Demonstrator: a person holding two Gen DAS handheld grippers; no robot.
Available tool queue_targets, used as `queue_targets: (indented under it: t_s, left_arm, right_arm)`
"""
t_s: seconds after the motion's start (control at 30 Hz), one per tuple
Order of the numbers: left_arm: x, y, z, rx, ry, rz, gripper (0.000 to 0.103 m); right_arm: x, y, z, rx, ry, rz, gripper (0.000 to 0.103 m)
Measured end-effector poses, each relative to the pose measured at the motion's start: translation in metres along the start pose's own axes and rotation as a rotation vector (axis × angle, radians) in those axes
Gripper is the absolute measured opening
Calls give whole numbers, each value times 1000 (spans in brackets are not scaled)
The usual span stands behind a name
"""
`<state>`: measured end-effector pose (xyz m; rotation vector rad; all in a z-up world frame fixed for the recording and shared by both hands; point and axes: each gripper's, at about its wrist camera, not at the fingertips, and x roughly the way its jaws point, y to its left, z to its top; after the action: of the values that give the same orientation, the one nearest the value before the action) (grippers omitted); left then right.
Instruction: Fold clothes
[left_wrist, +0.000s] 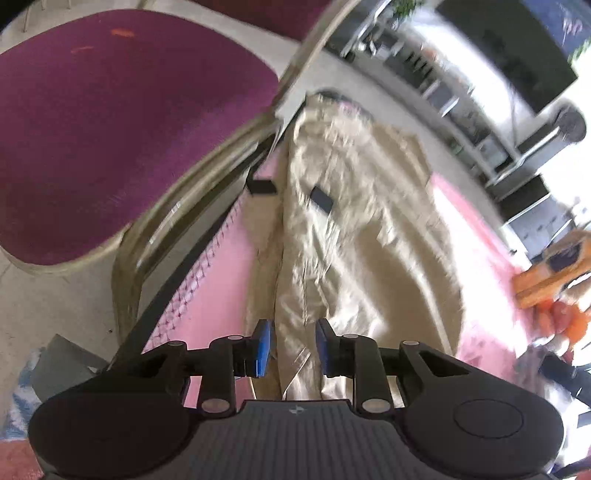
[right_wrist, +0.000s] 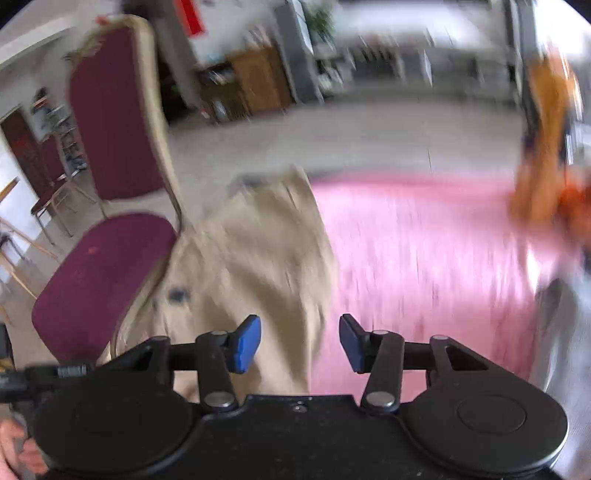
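A beige garment (left_wrist: 354, 229) lies folded lengthwise on the pink table cover (left_wrist: 218, 295), running away from me with a dark tag on it. My left gripper (left_wrist: 293, 349) hovers at its near end. Its blue pads stand a little apart, and a fold of the beige fabric runs between them without being pinched. In the blurred right wrist view, the beige garment (right_wrist: 251, 258) lies to the left on the pink cover (right_wrist: 424, 258). My right gripper (right_wrist: 300, 343) is open above the garment's right edge, with nothing between its fingers.
A chair with a maroon seat (left_wrist: 110, 129) and gold frame stands tight against the table's left edge; the same chair (right_wrist: 107, 273) shows in the right wrist view. Orange items (left_wrist: 546, 280) sit at the table's right end. Grey cloth (right_wrist: 565, 332) lies at the near right.
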<state>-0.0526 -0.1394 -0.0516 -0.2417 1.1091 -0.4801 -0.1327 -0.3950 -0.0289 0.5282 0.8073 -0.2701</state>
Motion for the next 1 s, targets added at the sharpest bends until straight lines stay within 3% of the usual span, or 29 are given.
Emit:
queue_targets:
  t_s: [0.13, 0.27, 0.33, 0.37, 0.47, 0.63, 0.77, 0.87, 0.97, 1.0]
  left_arm:
    - [16, -8, -2, 50, 37, 70, 29]
    - [27, -12, -5, 84, 58, 97, 26]
    - [26, -18, -7, 109, 49, 93, 17]
    - [25, -21, -9, 121, 44, 91, 16]
    - [20, -31, -15, 175, -1, 112, 0]
    - [-9, -37, -27, 198, -107, 111, 0]
    - [-44, -14, -30, 99, -168, 32, 0]
    - [-24, 4, -19, 38, -90, 112, 1]
    - [6, 5, -17, 56, 27, 195, 11]
    - [1, 2, -20, 77, 6, 213, 20]
  right_arm:
    - [19, -22, -40, 80, 63, 90, 43]
    - [18, -36, -79, 172, 103, 214, 44]
    - [17, -38, -92, 188, 116, 243, 44]
    - [19, -38, -93, 178, 121, 230, 44]
    - [23, -37, -94, 167, 122, 213, 44]
    - [15, -33, -101, 149, 106, 205, 44]
    - [6, -34, -108, 181, 94, 220, 45]
    - [2, -29, -114, 185, 96, 226, 47]
    - [-3, -21, -120, 174, 99, 223, 47]
    - [-7, -17, -122, 162, 95, 226, 48]
